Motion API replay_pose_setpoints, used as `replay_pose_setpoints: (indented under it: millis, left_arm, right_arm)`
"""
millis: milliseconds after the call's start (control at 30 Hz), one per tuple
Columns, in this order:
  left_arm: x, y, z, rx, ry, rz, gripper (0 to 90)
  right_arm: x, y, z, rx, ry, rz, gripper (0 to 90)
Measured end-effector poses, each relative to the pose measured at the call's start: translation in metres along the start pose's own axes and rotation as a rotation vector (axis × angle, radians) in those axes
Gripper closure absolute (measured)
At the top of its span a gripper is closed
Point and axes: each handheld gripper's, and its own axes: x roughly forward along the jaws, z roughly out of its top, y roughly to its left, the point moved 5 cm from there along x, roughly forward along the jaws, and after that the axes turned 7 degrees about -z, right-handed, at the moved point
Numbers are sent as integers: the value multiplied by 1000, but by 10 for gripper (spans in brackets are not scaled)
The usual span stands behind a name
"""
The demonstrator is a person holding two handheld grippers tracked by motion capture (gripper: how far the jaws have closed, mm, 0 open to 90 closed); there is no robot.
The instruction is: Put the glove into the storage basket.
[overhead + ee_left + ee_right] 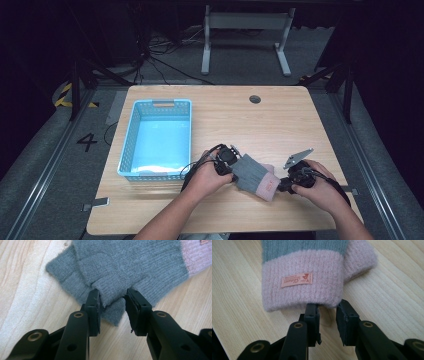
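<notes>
At the near edge of the wooden table (280, 125), left to right: a light-blue basket (131, 135) sits up and to the left of the left gripper (226, 169), well apart from it. Left gripper: jaws partly open, a grey corner of the knit glove (256, 176) lying between them; in the left gripper view (113, 302) one pad touches the fabric, the other stands just off it, so no firm pinch is confirmed. The glove lies flat on the table between the two tools, grey body toward the left gripper, pink cuff (303, 285) toward the right gripper (286, 186). Right gripper: jaws partly open, tips (327, 312) at the cuff's edge; whether they touch the knit is hard to tell, possibly just under the hem. Small orange label (297, 279) on the cuff faces up, just ahead of the right gripper's jaws.
</notes>
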Motion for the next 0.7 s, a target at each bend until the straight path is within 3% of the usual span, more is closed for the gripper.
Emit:
replay_pose_setpoints:
  millis: [333, 700]
  left_arm:
    - [-3, 0, 2, -16, -16, 40, 805]
    - [-3, -1, 4, -4, -25, 35, 795]
  right_arm:
    - [0, 0, 1, 4, -1, 1, 725]
    - [1, 1, 1, 3, 0, 0, 725]
